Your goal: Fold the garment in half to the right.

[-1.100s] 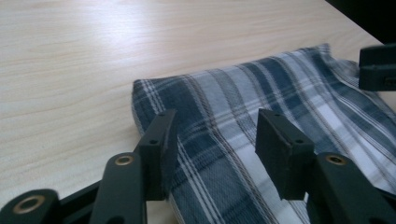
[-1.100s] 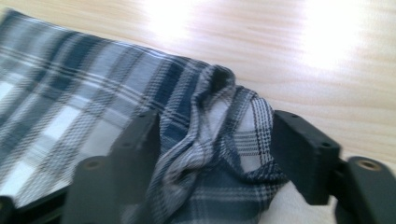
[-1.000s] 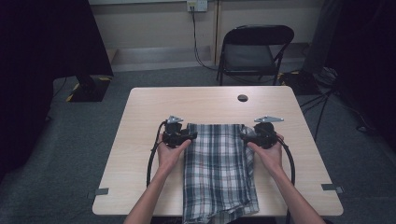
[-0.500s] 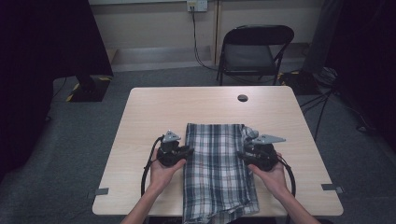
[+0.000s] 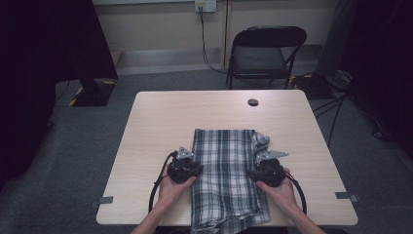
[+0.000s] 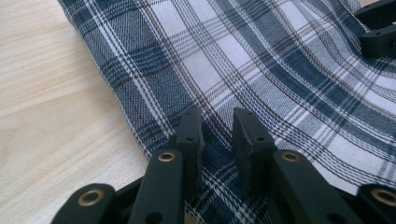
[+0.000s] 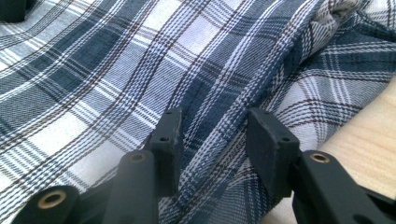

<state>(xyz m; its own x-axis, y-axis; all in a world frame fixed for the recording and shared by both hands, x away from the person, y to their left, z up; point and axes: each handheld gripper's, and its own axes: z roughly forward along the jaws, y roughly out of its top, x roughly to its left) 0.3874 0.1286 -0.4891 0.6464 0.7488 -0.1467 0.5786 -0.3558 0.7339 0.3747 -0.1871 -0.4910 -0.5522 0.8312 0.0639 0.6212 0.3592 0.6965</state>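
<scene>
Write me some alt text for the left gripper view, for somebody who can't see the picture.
Two black jaws of the left gripper rise from the bottom edge, narrowly parted over a fold at the edge of a blue, white and brown plaid cloth. The cloth lies on a pale wooden table, and the right gripper's black jaws show at the upper right corner.

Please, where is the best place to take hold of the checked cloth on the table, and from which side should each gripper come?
Probably the two long side edges. The checked cloth lies flat, folded into a strip, its near end hanging over the table edge. The left gripper should come from the left edge and the right gripper from the right, low and level, jaws astride the fold. The right edge is bunched, so easier to pinch.
</scene>
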